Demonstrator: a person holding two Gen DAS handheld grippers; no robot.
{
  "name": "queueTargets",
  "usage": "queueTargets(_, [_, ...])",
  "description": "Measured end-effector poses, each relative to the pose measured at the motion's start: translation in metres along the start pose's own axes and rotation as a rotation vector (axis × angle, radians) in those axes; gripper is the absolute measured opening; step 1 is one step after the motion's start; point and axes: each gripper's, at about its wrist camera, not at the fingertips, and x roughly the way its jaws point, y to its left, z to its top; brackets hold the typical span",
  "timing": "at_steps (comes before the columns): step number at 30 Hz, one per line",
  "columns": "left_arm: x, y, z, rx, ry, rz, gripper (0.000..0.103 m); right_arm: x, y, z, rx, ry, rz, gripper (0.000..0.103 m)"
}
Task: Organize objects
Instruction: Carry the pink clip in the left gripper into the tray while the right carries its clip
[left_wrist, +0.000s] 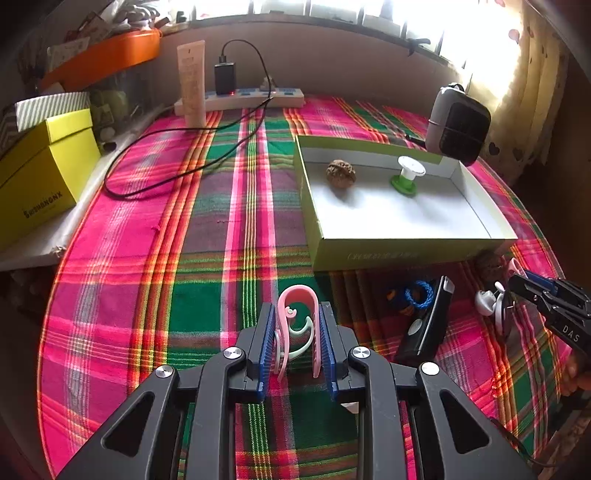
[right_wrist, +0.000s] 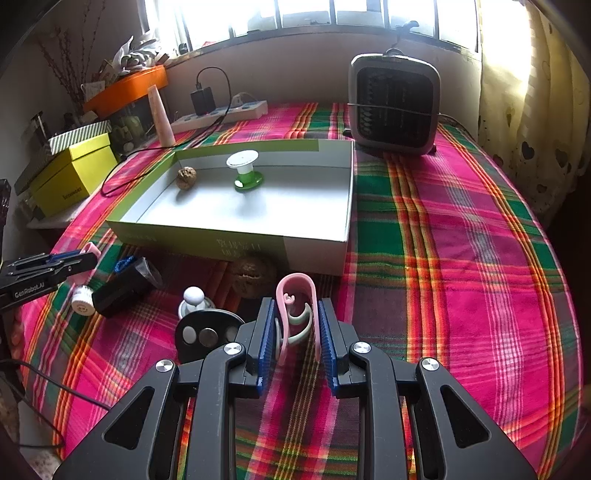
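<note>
In the left wrist view my left gripper (left_wrist: 297, 306) is shut on a pink clip (left_wrist: 298, 289), held upright between the blue pads above the plaid cloth. In the right wrist view my right gripper (right_wrist: 295, 306) is shut the same way on a second pink clip (right_wrist: 295, 277). A shallow green box (left_wrist: 406, 251) (right_wrist: 207, 240) holds a walnut (left_wrist: 340, 173) and a green-and-white spool (left_wrist: 406, 177). In front of the box lie another walnut (right_wrist: 253, 277), a black device (right_wrist: 122, 288), a blue cord (left_wrist: 419, 295), a white knob (right_wrist: 194, 299) and a black disc (right_wrist: 207, 332).
A grey heater (right_wrist: 395, 103) stands behind the box at the right. A power strip (left_wrist: 255, 98) with a charger and a black cable (left_wrist: 147, 147) lies at the back. Yellow boxes (left_wrist: 40, 177) sit on a ledge at the left.
</note>
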Motion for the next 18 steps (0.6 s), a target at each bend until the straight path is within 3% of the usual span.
queueTargets(18, [-0.016, -0.007, 0.014, 0.015, -0.047, -0.026, 0.021, -0.013, 0.007, 0.013, -0.009, -0.038, 0.020, 0.025])
